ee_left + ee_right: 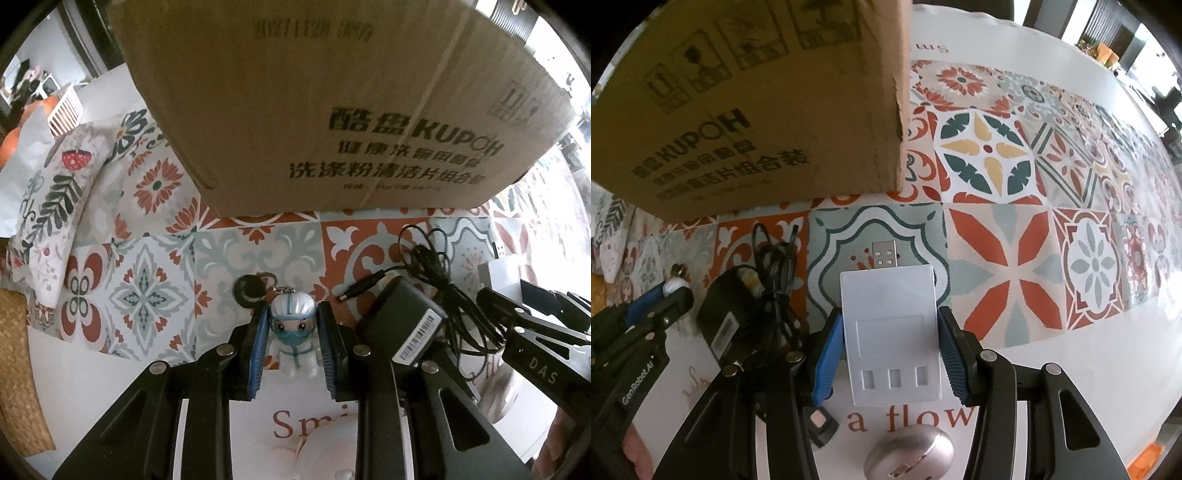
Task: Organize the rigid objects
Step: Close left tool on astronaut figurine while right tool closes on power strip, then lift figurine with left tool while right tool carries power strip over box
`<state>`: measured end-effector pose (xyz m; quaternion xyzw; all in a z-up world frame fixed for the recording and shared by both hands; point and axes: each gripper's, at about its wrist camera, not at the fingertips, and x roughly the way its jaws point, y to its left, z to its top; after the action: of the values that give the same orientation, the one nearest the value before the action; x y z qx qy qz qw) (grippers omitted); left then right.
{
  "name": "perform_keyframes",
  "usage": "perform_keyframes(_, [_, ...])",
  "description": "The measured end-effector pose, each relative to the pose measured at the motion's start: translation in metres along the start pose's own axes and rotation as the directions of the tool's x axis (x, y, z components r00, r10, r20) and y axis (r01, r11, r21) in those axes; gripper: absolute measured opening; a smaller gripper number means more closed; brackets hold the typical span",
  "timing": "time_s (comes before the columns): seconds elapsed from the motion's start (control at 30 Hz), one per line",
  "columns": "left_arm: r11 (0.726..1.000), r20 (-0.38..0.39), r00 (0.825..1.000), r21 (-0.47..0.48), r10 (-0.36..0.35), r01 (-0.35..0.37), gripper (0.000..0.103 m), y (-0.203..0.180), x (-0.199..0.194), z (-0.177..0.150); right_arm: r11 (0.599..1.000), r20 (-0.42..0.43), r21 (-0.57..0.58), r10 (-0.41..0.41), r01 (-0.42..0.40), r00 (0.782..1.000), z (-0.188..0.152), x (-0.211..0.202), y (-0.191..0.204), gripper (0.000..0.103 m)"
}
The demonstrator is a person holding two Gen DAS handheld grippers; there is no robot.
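My left gripper (293, 345) is shut on a small figure keychain (294, 334) in white suit and blue mask, with its black ring tag (251, 287) trailing ahead on the tablecloth. My right gripper (890, 341) is shut on a white USB hub (890, 332) with its plug (885, 254) pointing forward. A large cardboard box (332, 103) stands just ahead of both; it also shows in the right wrist view (757, 110). A black power adapter (400, 325) with coiled cable (439, 273) lies between the grippers, also in the right wrist view (726, 314).
A patterned tablecloth (997, 258) covers the white table. A silver mouse-like object (910, 454) and a small black item (822, 424) lie under my right gripper. A floral cushion (51, 214) and a woven mat (18, 369) sit at the left.
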<state>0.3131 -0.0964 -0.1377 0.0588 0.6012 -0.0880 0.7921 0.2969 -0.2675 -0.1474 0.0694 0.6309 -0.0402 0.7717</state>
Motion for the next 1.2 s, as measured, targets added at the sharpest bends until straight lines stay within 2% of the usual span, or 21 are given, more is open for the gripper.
perform_keyframes(0.63, [0.999,0.123,0.992,0.041,-0.02,0.015,0.026,-0.002,-0.059,-0.016,0.998,0.114,-0.055,-0.007,0.014,0.993,-0.012,-0.056,0.007,0.05])
perform_keyframes(0.97, [0.998,0.201,0.978,0.041,-0.048,0.04,0.026,0.003,-0.092,-0.019,0.997,0.198,-0.073,0.014,0.0,0.98,-0.019,-0.093,0.014,0.05])
perform_keyframes(1.2, [0.998,0.268,0.962,0.04,-0.052,0.043,0.026,0.005,-0.119,-0.015,0.995,0.253,-0.09,0.056,-0.034,0.966,-0.018,-0.119,0.02,0.05])
